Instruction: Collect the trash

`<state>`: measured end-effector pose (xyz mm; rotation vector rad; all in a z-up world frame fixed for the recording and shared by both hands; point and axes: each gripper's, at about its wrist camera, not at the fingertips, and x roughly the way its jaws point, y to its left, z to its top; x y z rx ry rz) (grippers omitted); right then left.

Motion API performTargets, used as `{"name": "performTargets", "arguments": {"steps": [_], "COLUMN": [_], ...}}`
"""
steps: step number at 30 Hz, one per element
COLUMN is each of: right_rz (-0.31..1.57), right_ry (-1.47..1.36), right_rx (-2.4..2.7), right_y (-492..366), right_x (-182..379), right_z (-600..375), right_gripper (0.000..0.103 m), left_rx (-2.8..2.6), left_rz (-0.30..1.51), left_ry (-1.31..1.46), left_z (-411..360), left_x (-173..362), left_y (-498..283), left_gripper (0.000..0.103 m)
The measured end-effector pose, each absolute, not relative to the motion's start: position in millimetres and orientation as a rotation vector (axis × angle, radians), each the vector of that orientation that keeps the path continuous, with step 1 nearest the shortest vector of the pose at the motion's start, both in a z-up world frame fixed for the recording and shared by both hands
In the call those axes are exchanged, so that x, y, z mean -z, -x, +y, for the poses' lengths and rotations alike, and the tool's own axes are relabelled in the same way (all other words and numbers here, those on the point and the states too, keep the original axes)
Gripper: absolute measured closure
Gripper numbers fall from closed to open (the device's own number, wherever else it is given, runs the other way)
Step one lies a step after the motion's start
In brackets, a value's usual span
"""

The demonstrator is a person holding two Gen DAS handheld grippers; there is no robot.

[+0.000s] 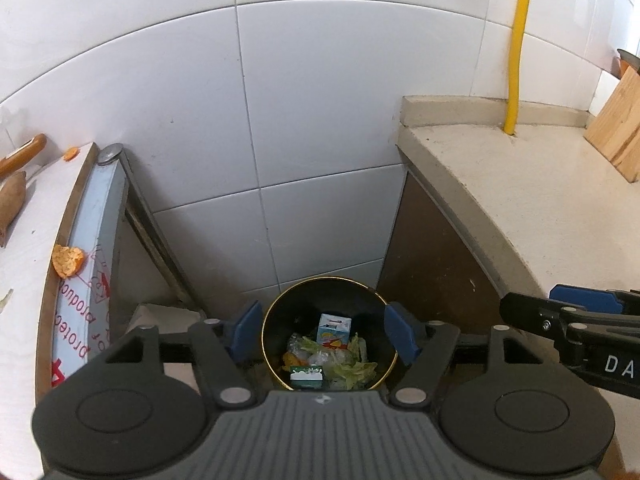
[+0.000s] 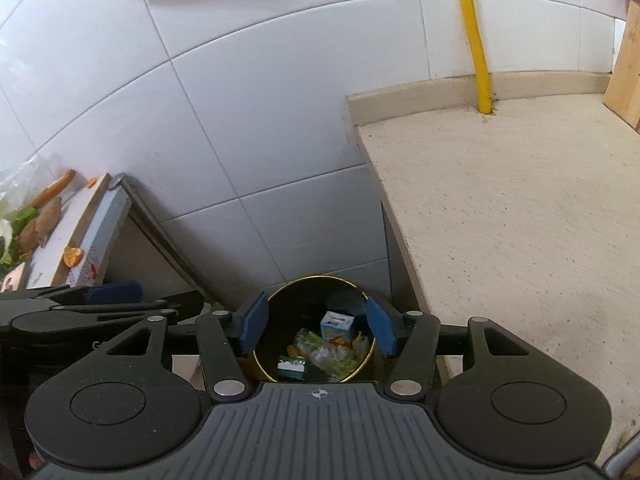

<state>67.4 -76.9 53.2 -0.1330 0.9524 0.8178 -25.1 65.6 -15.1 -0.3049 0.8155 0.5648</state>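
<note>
On the left worktop (image 1: 36, 216), a scrap of orange peel (image 1: 68, 261) sits right at the near edge, with a smaller bit (image 1: 72, 153) farther back and a sweet potato (image 1: 11, 204) lying lengthwise along the board; these look to me like the scraps not yet collected. My left gripper (image 1: 326, 330) hangs above the gap between the two worktops, its blue pads spread wide with nothing between them. Directly below it, on the floor against the tiled wall (image 1: 256, 120), stands the black bin (image 1: 280, 312), gold-rimmed and mouth up, so anything let go here should fall straight in. Inside lie a blue-and-white juice carton (image 1: 334, 330) standing roughly upright toward the wall side, a green-and-white carton (image 1: 306, 376) flat on its side with its long axis running left to right, and lettuce leaves (image 1: 352, 368) mixed with clear plastic. My right gripper (image 2: 318, 326) hovers over the same bin (image 2: 280, 312), jaws likewise apart and empty; I judge both are parked here between drops. To the right, the beige worktop (image 2: 500, 220) carries only a yellow pipe (image 2: 478, 48) rising at the wall and a wooden block (image 2: 624, 64) at the far corner.
</note>
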Motion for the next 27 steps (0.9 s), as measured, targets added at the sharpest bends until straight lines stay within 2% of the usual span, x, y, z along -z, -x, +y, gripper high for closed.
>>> {"name": "performTargets", "arguments": {"steps": [20, 27], "right_rz": [0.943, 0.93], "right_ry": [0.166, 0.176], "right_rx": [-0.816, -0.82], "right_y": [-60.2, -55.0], "right_x": [-49.1, -52.3], "right_z": [-75.4, -75.3], "right_gripper": [0.036, 0.036], "left_rx": [-0.555, -0.558], "left_rz": [0.815, 0.804], "left_ry": [0.298, 0.304], "left_z": [60.3, 60.9], "left_x": [10.1, 9.3], "left_y": [31.3, 38.6], "left_gripper": [0.039, 0.034]}}
